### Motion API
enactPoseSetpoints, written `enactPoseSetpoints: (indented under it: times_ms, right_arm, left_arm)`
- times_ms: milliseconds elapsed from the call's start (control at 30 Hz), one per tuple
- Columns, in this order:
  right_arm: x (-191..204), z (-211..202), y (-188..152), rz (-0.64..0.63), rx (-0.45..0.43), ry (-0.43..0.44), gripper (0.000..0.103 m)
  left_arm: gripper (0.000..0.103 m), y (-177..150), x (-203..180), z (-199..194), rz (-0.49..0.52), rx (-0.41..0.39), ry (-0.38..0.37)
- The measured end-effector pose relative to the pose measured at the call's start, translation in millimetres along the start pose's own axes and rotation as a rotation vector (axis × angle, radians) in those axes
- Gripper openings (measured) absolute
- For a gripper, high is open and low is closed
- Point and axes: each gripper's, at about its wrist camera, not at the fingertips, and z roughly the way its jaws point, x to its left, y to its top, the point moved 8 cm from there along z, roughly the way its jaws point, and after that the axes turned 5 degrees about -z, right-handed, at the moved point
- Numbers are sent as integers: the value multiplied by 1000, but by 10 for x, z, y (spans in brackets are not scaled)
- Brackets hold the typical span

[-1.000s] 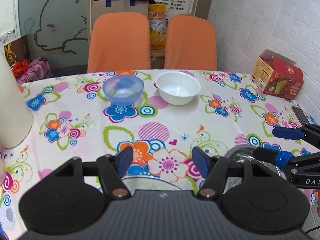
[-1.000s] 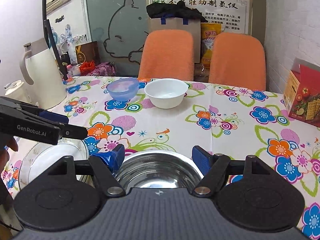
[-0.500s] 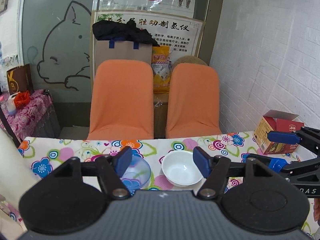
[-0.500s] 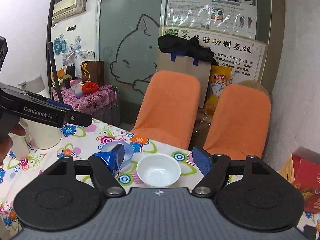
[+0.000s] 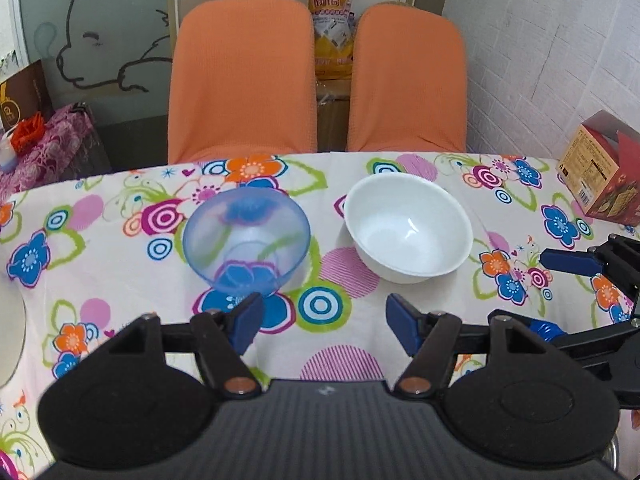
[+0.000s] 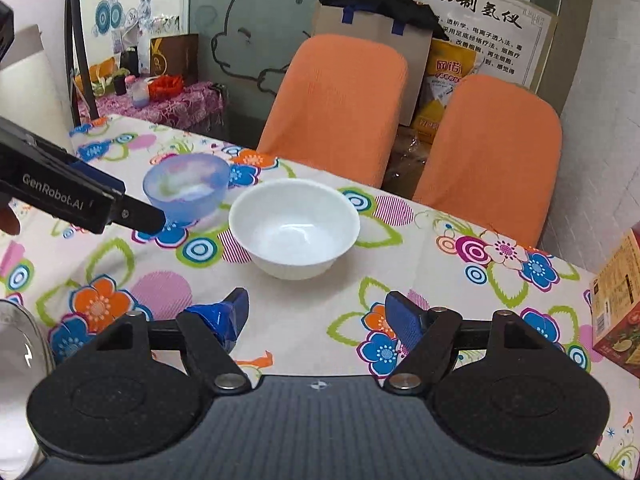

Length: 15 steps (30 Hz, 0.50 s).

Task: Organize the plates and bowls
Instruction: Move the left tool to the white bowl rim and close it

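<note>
In the left wrist view we see the left hand-held gripper [image 5: 322, 322] at the bottom centre of the frame, its blue-padded fingers spread wide with nothing between them; just above its left fingertip sits the translucent blue bowl [image 5: 247, 240], upright on the flowered surface [image 5: 120, 264]; to the right of it, apart from it, stands the white bowl [image 5: 408, 227], also upright and empty; the right hand-held gripper [image 5: 560, 292] pokes in from the right edge of that frame, its blue tips above the cloth.

In the right wrist view we see the right hand-held gripper at the bottom centre, fingers wide apart and holding nothing; the white bowl lies in the middle of the frame, just above the gap between the fingers; the blue bowl is at the centre left, close beside the white one; the left hand-held gripper reaches in from the left edge, its dark tip overlapping the blue bowl's near side, though we cannot tell whether it touches; two orange chairs [image 6: 336, 104] fill the upper half behind the surface; a red carton [image 6: 618, 304] sits at the right edge.
</note>
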Motion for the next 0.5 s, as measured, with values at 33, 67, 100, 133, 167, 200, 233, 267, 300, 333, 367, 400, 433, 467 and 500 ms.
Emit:
enactPoseSetpoints:
  times_ms: [33, 67, 100, 133, 167, 200, 233, 267, 300, 333, 367, 400, 433, 467, 500]
  right_arm:
    - [-4, 61, -16, -6, 7, 2, 61]
    - [-6, 107, -22, -13, 8, 4, 61]
    - [-8, 145, -23, -19, 6, 5, 61]
    - [-24, 198, -19, -25, 4, 9, 61]
    - [-37, 251, -16, -29, 4, 17, 61]
    - [-43, 287, -6, -31, 1, 29, 61]
    - [-69, 340, 14, -33, -7, 52, 62]
    - [-89, 382, 31, -37, -14, 72, 61]
    - [-104, 418, 38, -42, -20, 84, 62]
    - [-114, 457, 42, -45, -24, 89, 62]
    - [-136, 487, 42, -45, -28, 95, 62]
    - [-156, 528, 37, -43, -30, 107, 62]
    - [-177, 569, 26, -37, -31, 121, 62]
    - [-192, 597, 14, -30, -31, 136, 62]
    - [-211, 632, 7, -21, -31, 152, 62]
  left_arm:
    - [69, 39, -9, 36, 13, -5, 6]
    - [69, 86, -26, 71, 28, -8, 8]
    - [69, 143, -53, 109, 45, -10, 7]
    - [69, 208, -82, 158, 62, -8, 4]
    - [69, 268, -100, 205, 75, -4, 4]
    - [69, 349, -123, 260, 85, -2, 6]
    - [69, 424, -146, 309, 95, -2, 0]
    - [69, 493, -158, 367, 100, 0, -7]
    - [69, 559, -164, 420, 97, 1, -13]
    - [69, 616, -171, 475, 93, 3, -24]
    - [69, 674, -190, 545, 92, 13, -43]
    - [69, 709, -214, 612, 94, 28, -69]
    - [69, 735, -238, 679, 96, 43, -85]
    - [69, 760, -264, 745, 99, 53, -89]
    - [69, 780, -293, 805, 113, 57, -90]
